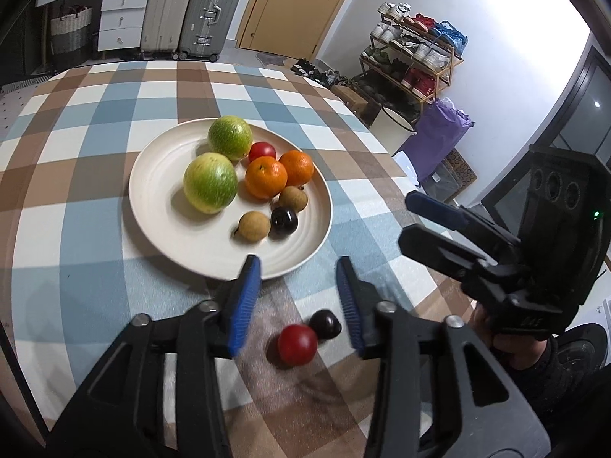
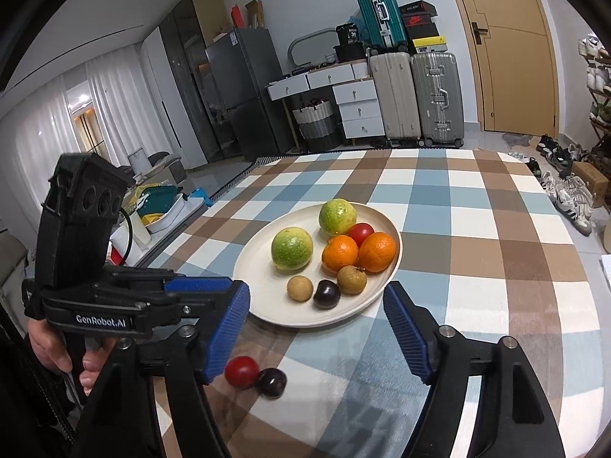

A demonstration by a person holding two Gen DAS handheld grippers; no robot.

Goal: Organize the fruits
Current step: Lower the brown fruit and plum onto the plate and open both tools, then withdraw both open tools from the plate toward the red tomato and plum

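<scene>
A cream plate (image 1: 152, 225) (image 2: 263, 305) on the checked tablecloth holds two green fruits (image 1: 210, 183), two oranges (image 1: 265, 176), a red tomato (image 1: 262, 151), two brown longans (image 1: 254, 226) and a dark cherry (image 1: 284, 220). Off the plate, a second red tomato (image 1: 297, 344) (image 2: 241, 371) and a second dark cherry (image 1: 325, 324) (image 2: 272, 381) lie touching on the cloth. My left gripper (image 1: 298, 261) is open above that pair, its pads clear of them. My right gripper (image 2: 317, 290) (image 1: 406, 219) is open and empty at the plate's near rim.
The table's right edge (image 1: 382, 129) drops to the floor, where a shoe rack (image 1: 412, 57) and a purple bag (image 1: 439, 133) stand. Suitcases (image 2: 416, 99), white drawers (image 2: 359, 110) and a door (image 2: 508, 45) stand beyond the far edge. A hand (image 2: 49, 347) holds the left gripper.
</scene>
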